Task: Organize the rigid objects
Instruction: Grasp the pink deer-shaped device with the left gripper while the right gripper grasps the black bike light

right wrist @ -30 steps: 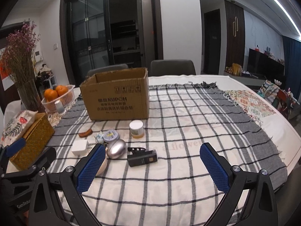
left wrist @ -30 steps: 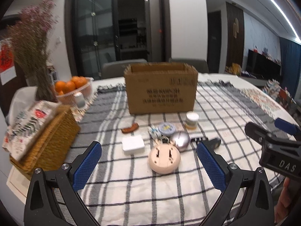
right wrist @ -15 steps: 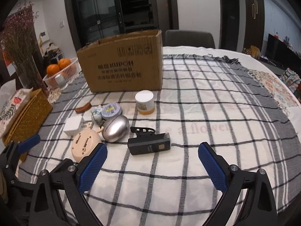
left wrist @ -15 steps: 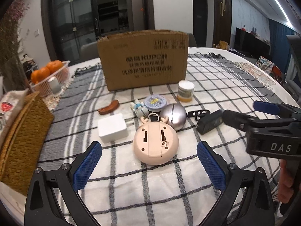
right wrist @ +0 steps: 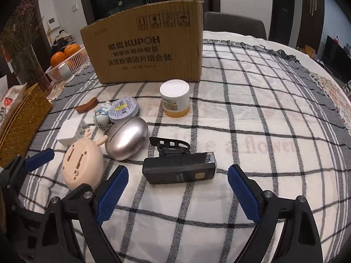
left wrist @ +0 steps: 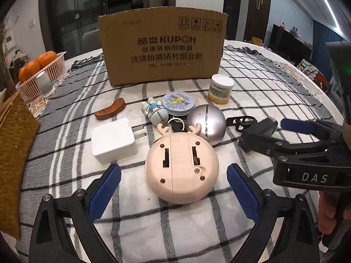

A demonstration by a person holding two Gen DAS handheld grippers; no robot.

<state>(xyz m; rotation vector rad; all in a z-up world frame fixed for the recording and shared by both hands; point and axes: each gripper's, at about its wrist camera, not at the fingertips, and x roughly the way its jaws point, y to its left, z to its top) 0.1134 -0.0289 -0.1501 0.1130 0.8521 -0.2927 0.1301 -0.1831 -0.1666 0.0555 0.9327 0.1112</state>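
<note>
Left gripper [left wrist: 173,194] jaws closing, nothing pinched, straddling the near edge of the beige antlered round gadget [left wrist: 182,167]. Right gripper [right wrist: 178,192] jaws closing, empty, just short of the black bike light [right wrist: 178,171]. Silver egg-shaped case [right wrist: 126,141] between both; cardboard box [left wrist: 162,48] behind the gadget.

The cardboard box [left wrist: 162,50] hides its own inside and most of the chair [right wrist: 234,25] behind it. At the left edge of the frame, the woven basket [left wrist: 15,144] is cut off. The right gripper [left wrist: 291,135] covers part of the black bike light [left wrist: 261,129]. The jar's [right wrist: 174,98] label print is too small to read. The key ring [left wrist: 175,123] is partly tucked behind the round beige gadget [left wrist: 182,166].
</note>
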